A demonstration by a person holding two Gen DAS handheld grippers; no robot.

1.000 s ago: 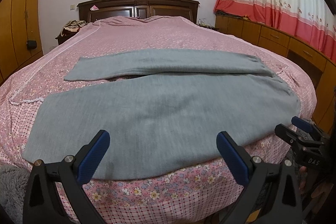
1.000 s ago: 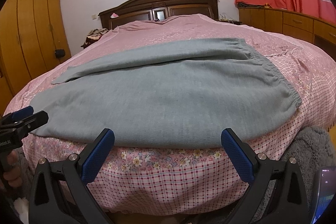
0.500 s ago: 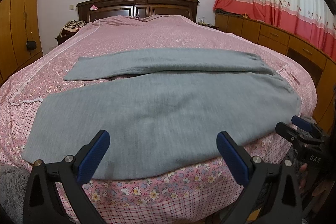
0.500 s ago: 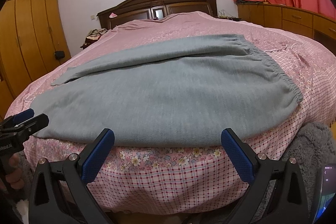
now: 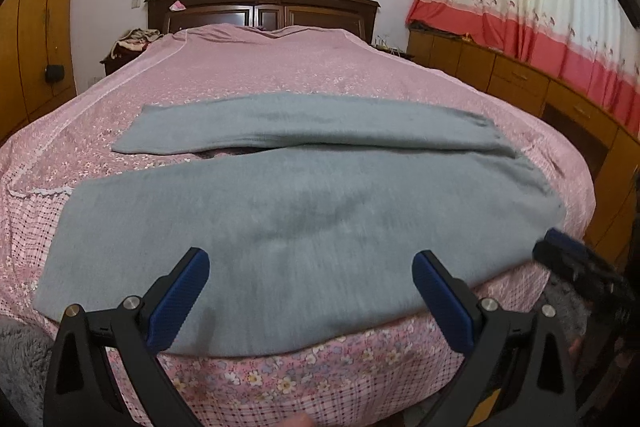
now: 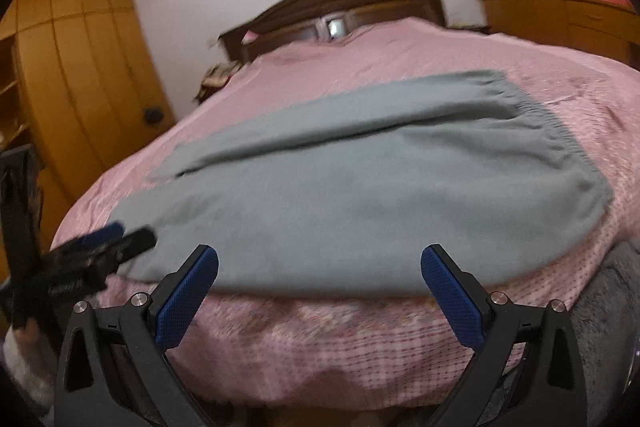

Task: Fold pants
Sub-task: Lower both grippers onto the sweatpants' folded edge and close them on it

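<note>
Your left gripper and right gripper both hover wide open and empty at the foot edge of the bed. The grey pants lie flat across the bed just ahead of both grippers, waistband toward the bed's right side, legs toward its left, the far leg angled slightly away.

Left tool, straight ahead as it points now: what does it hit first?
Most likely the near leg of the flat grey knit pants on the pink floral bed; the open left tool frames it, depth unclear.
</note>
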